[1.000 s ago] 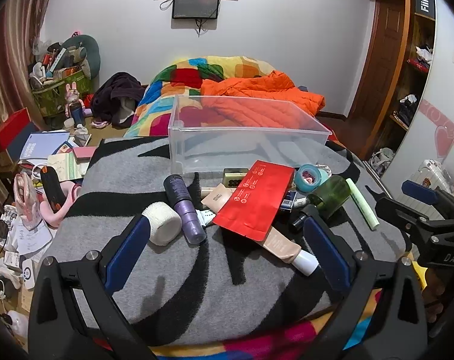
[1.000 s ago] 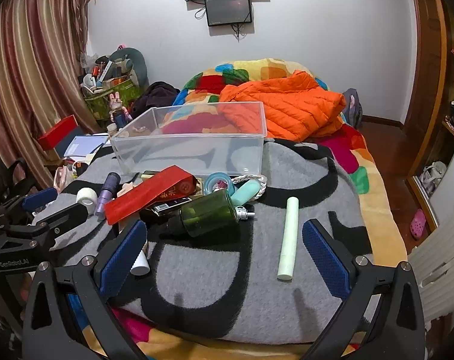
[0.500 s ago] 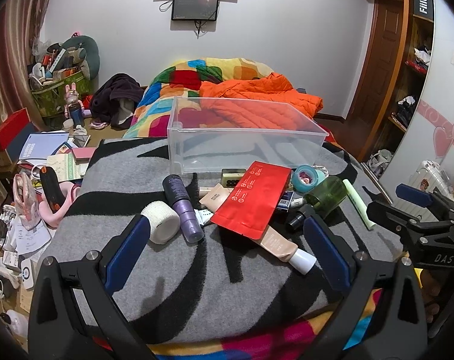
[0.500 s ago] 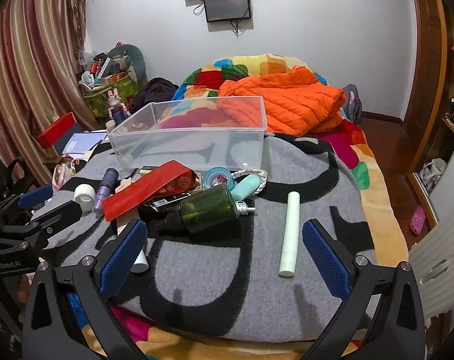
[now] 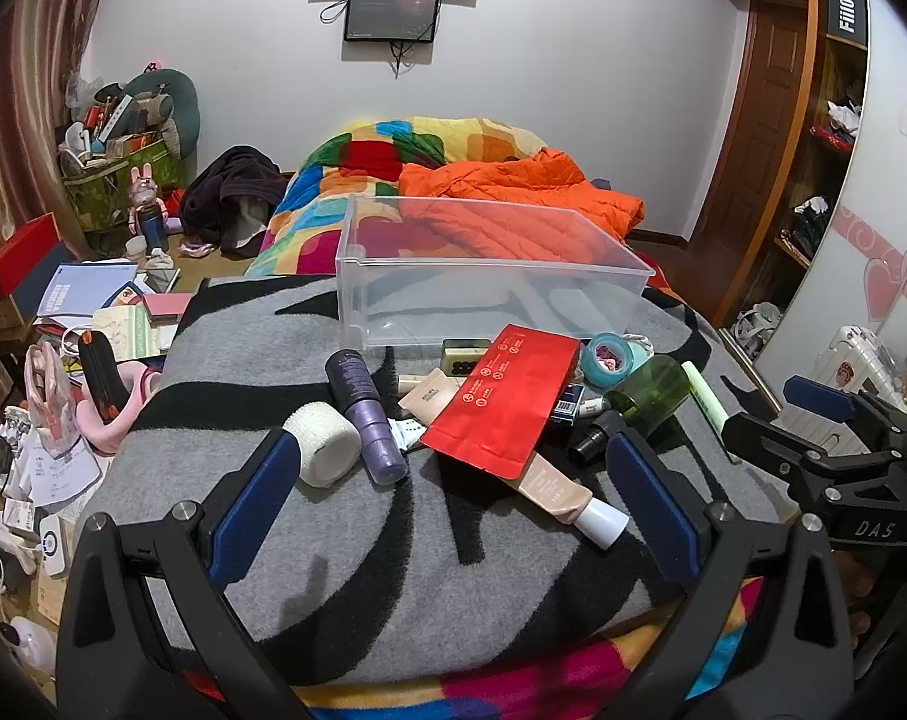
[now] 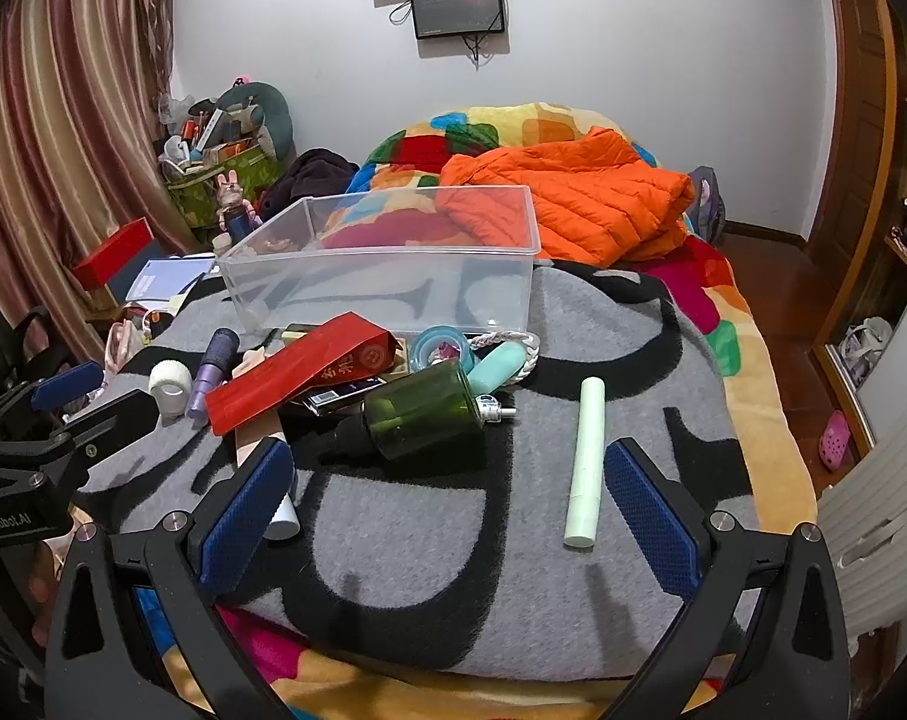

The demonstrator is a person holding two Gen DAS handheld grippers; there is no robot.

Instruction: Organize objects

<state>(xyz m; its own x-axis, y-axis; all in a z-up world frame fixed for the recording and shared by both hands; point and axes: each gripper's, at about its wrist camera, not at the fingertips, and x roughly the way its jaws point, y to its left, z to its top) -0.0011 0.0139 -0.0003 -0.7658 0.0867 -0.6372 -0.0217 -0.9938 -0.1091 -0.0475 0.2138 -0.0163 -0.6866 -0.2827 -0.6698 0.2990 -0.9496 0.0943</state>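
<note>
A clear plastic bin (image 5: 489, 294) (image 6: 387, 276) stands empty on the grey-and-black blanket. In front of it lies a pile: a red packet (image 5: 507, 399) (image 6: 297, 375), a purple bottle (image 5: 366, 414), a white tape roll (image 5: 324, 444), a beige tube (image 5: 558, 489), a green bottle (image 5: 645, 396) (image 6: 420, 411), a teal tape roll (image 5: 609, 357) and a pale green stick (image 6: 585, 459). My left gripper (image 5: 447, 495) is open and empty, short of the pile. My right gripper (image 6: 447, 507) is open and empty, near the green stick.
An orange jacket (image 5: 513, 204) and a patchwork quilt lie behind the bin. Books and clutter (image 5: 93, 312) cover the floor at the left. A wooden door and shelves (image 5: 813, 120) stand at the right. The bed's front edge is just under both grippers.
Both grippers have drawn back slightly; the pile and bin sit a little higher in view. Nothing was grasped or moved.
</note>
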